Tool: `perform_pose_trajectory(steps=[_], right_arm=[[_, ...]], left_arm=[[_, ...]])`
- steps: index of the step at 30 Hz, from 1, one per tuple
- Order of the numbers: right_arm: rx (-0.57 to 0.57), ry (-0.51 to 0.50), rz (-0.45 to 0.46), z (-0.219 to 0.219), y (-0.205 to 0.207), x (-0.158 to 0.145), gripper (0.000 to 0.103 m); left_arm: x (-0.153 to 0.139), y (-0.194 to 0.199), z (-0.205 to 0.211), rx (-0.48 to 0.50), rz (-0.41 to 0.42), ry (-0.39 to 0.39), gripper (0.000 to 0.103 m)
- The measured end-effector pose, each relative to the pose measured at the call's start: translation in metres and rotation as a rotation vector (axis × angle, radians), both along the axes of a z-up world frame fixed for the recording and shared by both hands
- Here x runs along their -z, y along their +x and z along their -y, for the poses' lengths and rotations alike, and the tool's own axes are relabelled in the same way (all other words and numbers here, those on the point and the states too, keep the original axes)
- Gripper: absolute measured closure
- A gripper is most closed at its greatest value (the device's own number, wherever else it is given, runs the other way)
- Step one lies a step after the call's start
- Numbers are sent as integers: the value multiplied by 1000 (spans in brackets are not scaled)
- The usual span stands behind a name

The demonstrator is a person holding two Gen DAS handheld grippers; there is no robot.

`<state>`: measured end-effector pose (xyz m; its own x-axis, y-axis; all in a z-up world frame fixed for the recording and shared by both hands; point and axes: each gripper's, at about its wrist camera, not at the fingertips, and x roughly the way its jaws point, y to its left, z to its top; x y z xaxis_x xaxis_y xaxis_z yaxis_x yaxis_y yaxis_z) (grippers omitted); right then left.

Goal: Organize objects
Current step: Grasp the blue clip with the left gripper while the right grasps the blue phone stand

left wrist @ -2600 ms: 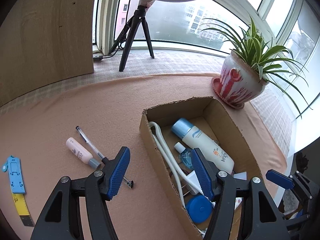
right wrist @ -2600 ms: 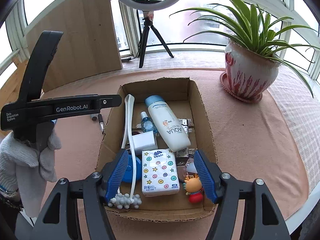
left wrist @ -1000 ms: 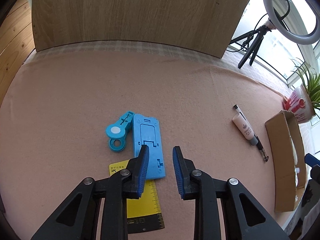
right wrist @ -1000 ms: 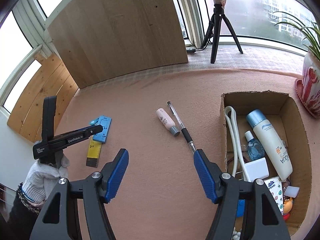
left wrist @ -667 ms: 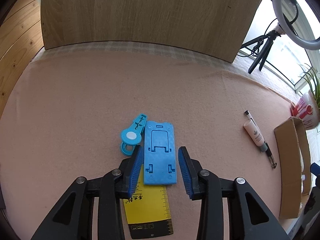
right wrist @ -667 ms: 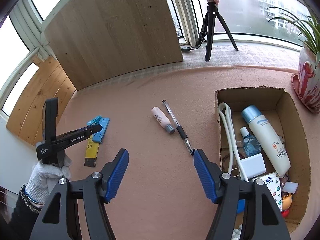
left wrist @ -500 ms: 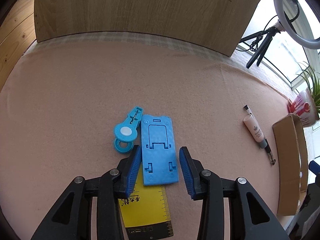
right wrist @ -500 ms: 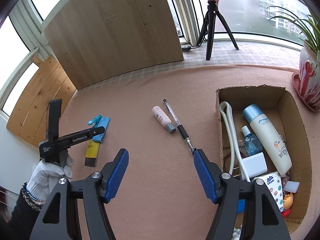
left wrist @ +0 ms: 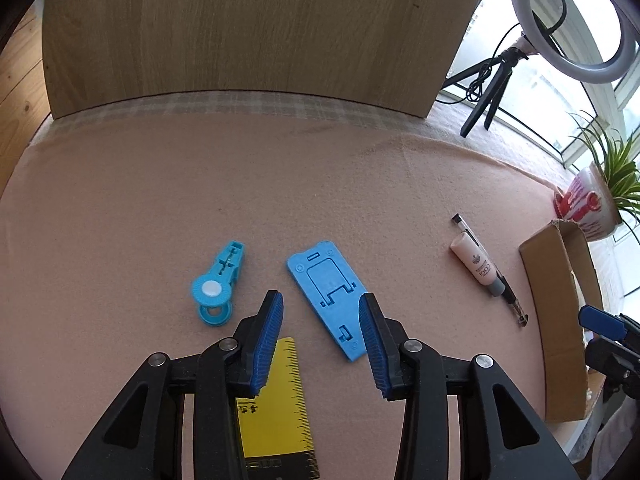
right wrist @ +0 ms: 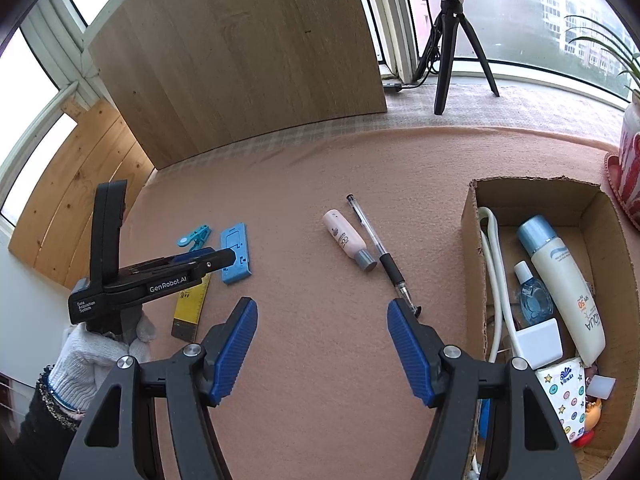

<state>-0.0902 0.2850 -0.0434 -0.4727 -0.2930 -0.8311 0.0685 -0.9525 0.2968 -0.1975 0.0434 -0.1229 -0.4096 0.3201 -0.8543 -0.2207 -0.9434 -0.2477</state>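
On the left part of the pink tablecloth (left wrist: pixel 320 184), well away from the cardboard box (right wrist: pixel 472 216) at its right edge, a flat blue phone stand (left wrist: pixel 330 298) lies just ahead of the left gripper (left wrist: pixel 320 336). That gripper's jaws stand apart and released, nothing pressed between the pads; the stand's near end sits between the tips, closer to the right-hand pad. The stand's long axis runs slantwise, its rounded far end pointing toward the wooden board (left wrist: pixel 240 32) at the back edge and a little left, its near end angled toward the box side. So the jaws are not square to it. I judge a small twist of the wrist would be needed to close across its width. A blue clip (left wrist: pixel 218 288) lies just left of it and a yellow ruler (left wrist: pixel 276 392) under the left pad. The right gripper (right wrist: pixel 322 348), wide open and empty, hangs over bare cloth nearer a pink tube (right wrist: pixel 348 246) and a pen (right wrist: pixel 380 252), so the left hand (right wrist: pixel 96 354) is the nearer one.
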Motion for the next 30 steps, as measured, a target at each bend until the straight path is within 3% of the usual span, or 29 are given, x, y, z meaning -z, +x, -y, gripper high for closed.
perform_pose_trajectory(steps=[3, 8, 12, 21, 30], right_arm=[[-26, 4, 3, 18, -11, 3, 39], [-85, 10, 12, 57, -35, 8, 39], [-131, 30, 38, 89, -55, 21, 39], [-195, 128, 81, 136, -76, 55, 39], [-220, 223, 112, 154, -85, 76, 49]], left_arm=[[-6, -5, 19, -31, -31, -31, 61], [-2, -17, 43, -58, -12, -48, 61], [-4, -18, 54, -66, -24, -30, 60], [9, -27, 50, 12, -29, -156, 58], [26, -38, 41, 56, -28, -202, 58]])
